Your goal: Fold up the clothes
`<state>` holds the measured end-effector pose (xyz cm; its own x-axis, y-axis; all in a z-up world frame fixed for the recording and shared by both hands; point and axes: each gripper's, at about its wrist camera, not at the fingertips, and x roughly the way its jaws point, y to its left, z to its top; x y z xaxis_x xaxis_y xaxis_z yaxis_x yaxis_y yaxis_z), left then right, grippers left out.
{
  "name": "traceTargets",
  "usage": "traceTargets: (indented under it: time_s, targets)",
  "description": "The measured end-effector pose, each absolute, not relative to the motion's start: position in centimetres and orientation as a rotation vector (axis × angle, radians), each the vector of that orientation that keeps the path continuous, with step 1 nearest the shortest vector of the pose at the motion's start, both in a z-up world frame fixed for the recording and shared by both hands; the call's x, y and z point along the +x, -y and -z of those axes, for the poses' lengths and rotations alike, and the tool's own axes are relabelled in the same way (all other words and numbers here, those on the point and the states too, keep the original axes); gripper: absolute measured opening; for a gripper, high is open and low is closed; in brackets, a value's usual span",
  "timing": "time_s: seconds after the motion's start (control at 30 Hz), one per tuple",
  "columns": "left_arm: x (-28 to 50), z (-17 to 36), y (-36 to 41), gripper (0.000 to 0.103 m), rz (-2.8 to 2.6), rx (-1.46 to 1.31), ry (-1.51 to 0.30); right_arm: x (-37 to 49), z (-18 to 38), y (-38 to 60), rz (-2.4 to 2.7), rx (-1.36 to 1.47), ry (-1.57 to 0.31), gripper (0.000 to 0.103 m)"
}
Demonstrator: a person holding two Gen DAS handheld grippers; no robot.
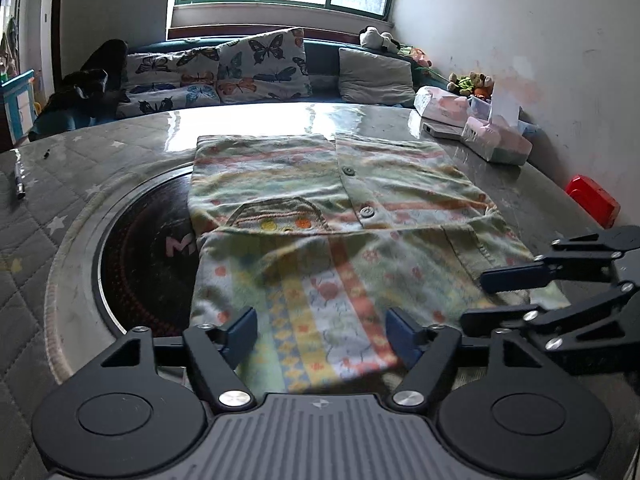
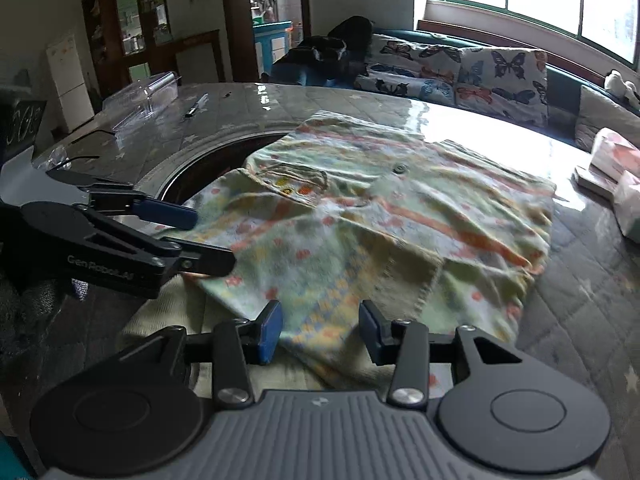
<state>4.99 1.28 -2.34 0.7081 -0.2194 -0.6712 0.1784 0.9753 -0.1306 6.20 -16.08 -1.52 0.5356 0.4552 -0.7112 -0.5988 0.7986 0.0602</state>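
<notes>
A pale green patterned child's shirt (image 1: 332, 216) with buttons and a small chest pocket lies partly folded on the round table; it also shows in the right wrist view (image 2: 380, 216). My left gripper (image 1: 322, 336) is open, its blue fingers apart over the shirt's near edge. It also shows in the right wrist view (image 2: 196, 236), at the shirt's left edge. My right gripper (image 2: 320, 330) is open over the near hem, empty. It also shows in the left wrist view (image 1: 492, 296), at the shirt's right edge.
The table (image 1: 60, 184) has a quilted cover and a round dark cooktop (image 1: 148, 260) under the shirt's left part. Tissue packs (image 1: 496, 140), a red box (image 1: 592, 200) and a pen (image 1: 19, 182) lie on it. A sofa with butterfly cushions (image 1: 260, 68) stands behind.
</notes>
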Motion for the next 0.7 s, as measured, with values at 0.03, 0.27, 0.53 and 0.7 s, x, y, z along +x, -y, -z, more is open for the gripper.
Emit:
traceTargets:
  time_s: [0.03,0.27,0.53,0.7]
  targets:
    - [4.8,2.3,-1.3,0.079,0.216,-0.059,-0.752,6.0,1.6,16.2,-0.632,-0.202,-0.786,0.044]
    - [3.9,2.5,-2.1,0.088,0.169,-0.072,-0.752,5.1,1.4,17.5,-0.622,-0.193,-0.774,0.048]
    - [3.2,2.2,-3.9,0.089,0.081,-0.121,-0.756,5.6,1.8,17.7,-0.622,-0.164,-0.784,0.048]
    - [2.4,1.9,-4.2,0.089,0.069,-0.125,-0.773,5.0,1.2,18.0,-0.623,-0.186,-0.767,0.05]
